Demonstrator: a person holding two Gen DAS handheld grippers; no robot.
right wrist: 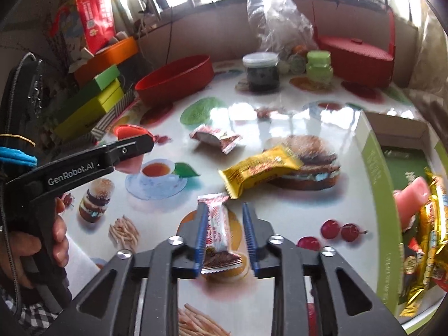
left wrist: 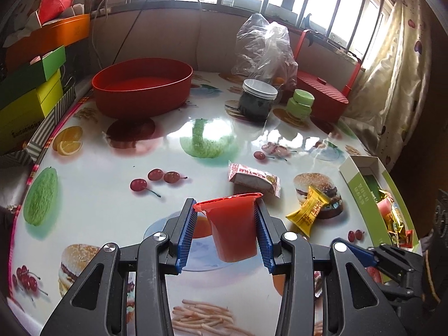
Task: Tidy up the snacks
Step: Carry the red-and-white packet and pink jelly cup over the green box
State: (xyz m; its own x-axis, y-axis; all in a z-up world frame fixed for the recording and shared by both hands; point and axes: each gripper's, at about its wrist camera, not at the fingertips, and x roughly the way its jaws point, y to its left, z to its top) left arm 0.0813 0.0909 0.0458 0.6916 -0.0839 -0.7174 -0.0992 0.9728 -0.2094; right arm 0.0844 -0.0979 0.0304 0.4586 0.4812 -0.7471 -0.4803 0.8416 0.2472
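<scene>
Currently left tool (left wrist: 226, 218) clamps the red jelly cup (left wrist: 233, 228) upright for carrying, while right tool (right wrist: 225, 232) straddles a white snack bar (right wrist: 217, 232), pads not yet closed, green box (right wrist: 375, 173) just right.

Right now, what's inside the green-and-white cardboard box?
In the green-and-white cardboard box: gold-wrapped snacks, a pink jelly cup, small red packets. Anything beneath them is covered.
</scene>
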